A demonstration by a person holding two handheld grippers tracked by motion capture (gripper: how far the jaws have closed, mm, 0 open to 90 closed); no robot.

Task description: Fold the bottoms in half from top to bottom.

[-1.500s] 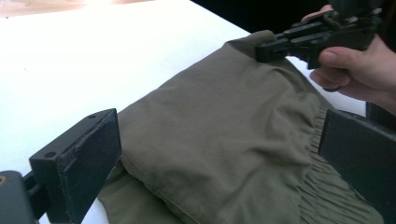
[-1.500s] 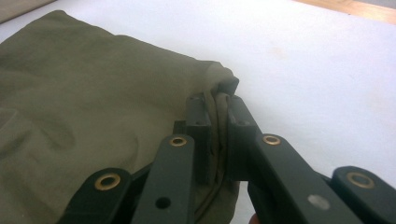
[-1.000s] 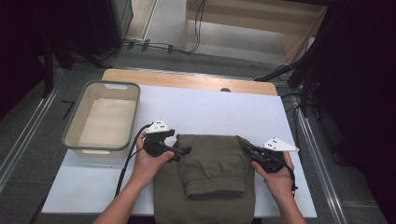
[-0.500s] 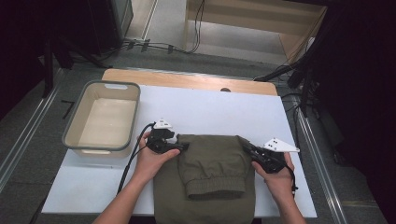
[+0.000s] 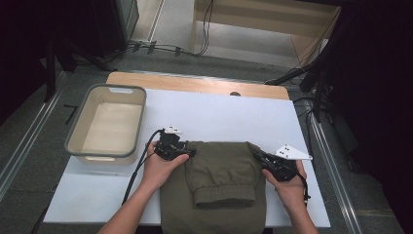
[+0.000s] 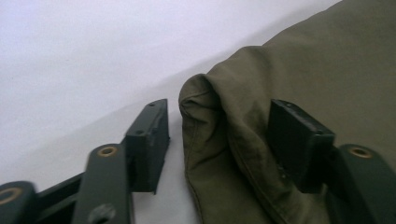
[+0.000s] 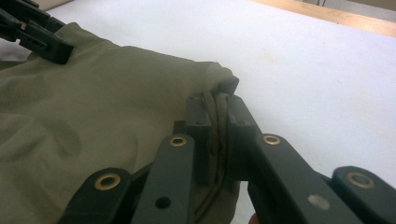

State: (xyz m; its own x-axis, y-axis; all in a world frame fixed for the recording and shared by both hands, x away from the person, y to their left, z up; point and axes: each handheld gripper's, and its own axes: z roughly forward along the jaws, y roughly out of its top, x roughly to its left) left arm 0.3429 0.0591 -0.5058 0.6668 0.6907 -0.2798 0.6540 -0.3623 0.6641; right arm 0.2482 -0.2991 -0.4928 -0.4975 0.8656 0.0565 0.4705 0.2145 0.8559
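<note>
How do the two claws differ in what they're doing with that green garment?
The right claw is clamped shut on a fold of the green garment. The left claw has just been closing around the opposite corner, a gap showing at one pad. Both sit at the garment's far corners.

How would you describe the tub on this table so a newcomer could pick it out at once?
Start at the white table and look to its left edge. The tub sits there, left of the folded olive garment that both grippers work on. It is the one rigid container: rectangular, cream inside, with a grey rim and a handle slot at its far end.
</note>
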